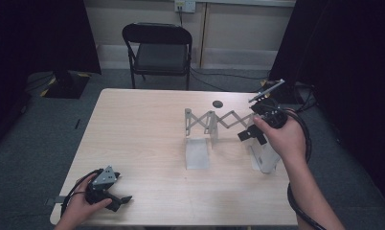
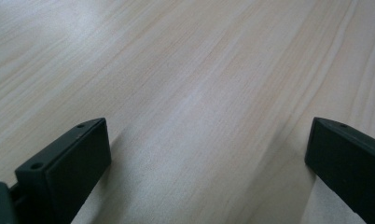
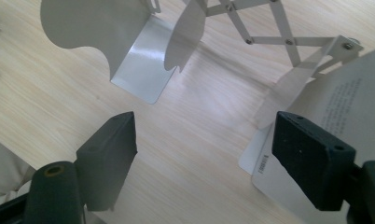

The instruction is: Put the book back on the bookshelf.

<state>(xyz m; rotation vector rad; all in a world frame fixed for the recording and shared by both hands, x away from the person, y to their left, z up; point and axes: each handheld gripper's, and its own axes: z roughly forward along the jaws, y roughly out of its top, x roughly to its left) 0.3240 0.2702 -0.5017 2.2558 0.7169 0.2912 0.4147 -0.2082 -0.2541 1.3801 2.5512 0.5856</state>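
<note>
A silver expandable bookend rack stands on the right half of the wooden table [image 1: 142,129]. Its scissor lattice [image 1: 229,119] is stretched between a left end plate [image 1: 197,152] and a right end plate [image 1: 265,158]. My right gripper [image 1: 250,135] is open at the right end. In the right gripper view its jaws [image 3: 209,154] spread over bare table, with the labelled right plate [image 3: 349,102] just behind the right jaw, and the lattice [image 3: 269,39] and left plate [image 3: 143,65] beyond. My left gripper [image 1: 119,201] rests at the front left, open [image 2: 209,158] over bare wood.
A black folding chair [image 1: 159,52] stands beyond the table's far edge. A small dark round mark [image 1: 217,103] lies on the table behind the rack. Black curtains hang on both sides, and cables run across the grey floor.
</note>
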